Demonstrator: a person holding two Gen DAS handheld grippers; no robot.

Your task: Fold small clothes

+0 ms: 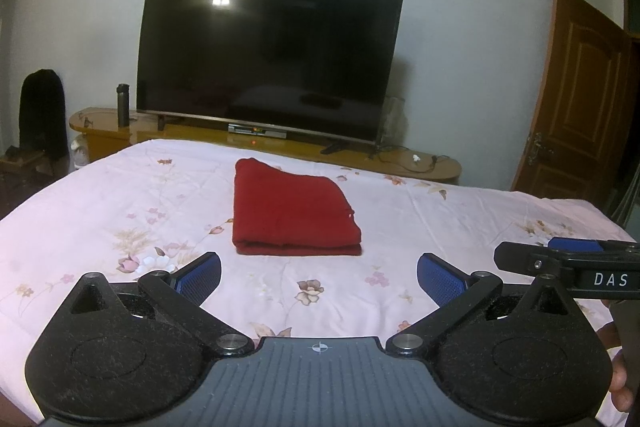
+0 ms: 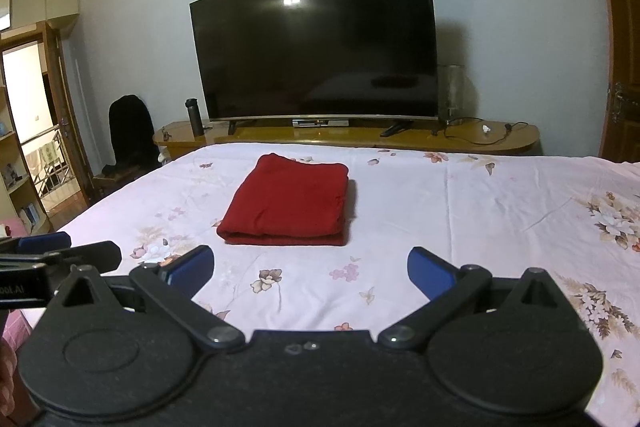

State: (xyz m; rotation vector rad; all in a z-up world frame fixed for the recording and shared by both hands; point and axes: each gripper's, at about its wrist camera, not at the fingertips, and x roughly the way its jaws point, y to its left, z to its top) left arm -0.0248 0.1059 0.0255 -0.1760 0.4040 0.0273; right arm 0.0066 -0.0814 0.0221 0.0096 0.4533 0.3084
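A red garment [image 1: 294, 207], already folded into a compact rectangle, is shown on the floral bedsheet [image 1: 120, 211]; the left gripper [image 1: 319, 277] and right gripper [image 2: 310, 269] are held short of it with fingers spread, so only release or a final tidy is judged to remain.

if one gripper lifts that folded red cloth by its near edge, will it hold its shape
Probably not. The red cloth looks like soft fabric folded in layers, so it would likely droop and unfold when lifted by one edge. It seems light. Pushed across the flowered bedsheet, it would more likely bunch than slide.
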